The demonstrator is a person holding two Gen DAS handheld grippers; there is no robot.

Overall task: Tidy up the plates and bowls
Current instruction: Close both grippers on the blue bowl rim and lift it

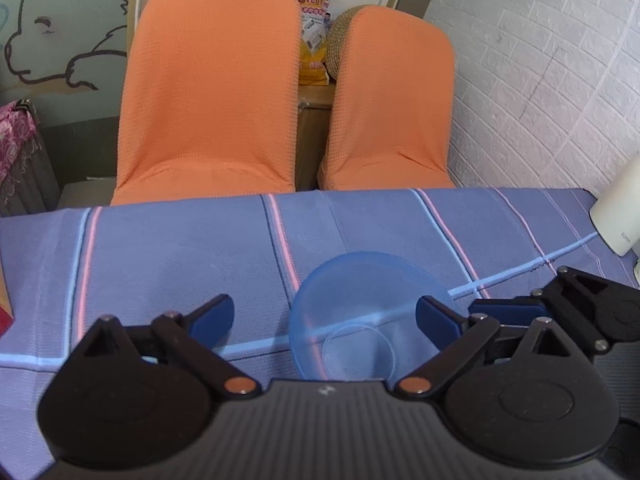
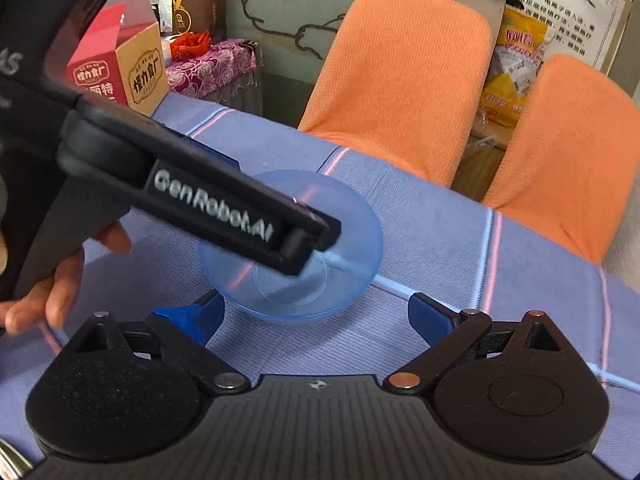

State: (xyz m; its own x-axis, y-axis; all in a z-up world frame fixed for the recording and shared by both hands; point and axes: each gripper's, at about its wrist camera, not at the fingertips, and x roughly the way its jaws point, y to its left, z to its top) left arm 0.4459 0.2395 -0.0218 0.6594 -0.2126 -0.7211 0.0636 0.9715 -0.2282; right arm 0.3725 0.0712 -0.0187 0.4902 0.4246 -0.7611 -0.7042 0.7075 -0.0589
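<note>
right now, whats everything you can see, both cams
bowl: 1, clear blue, upright on the tablecloth, under the left gripper
tablecloth: 1, blue-purple with pink and pale blue stripes, covers the table
chairs: 2, orange covers, behind the table
box: 1, red and brown, far left table edge
yellow bag: 1, between the chairs
white container: 1, right table edge
hand: 1, on the left gripper's handle
left gripper: fingers open, right one inside the bowl
right gripper: fingers open, just short of the bowl
</note>
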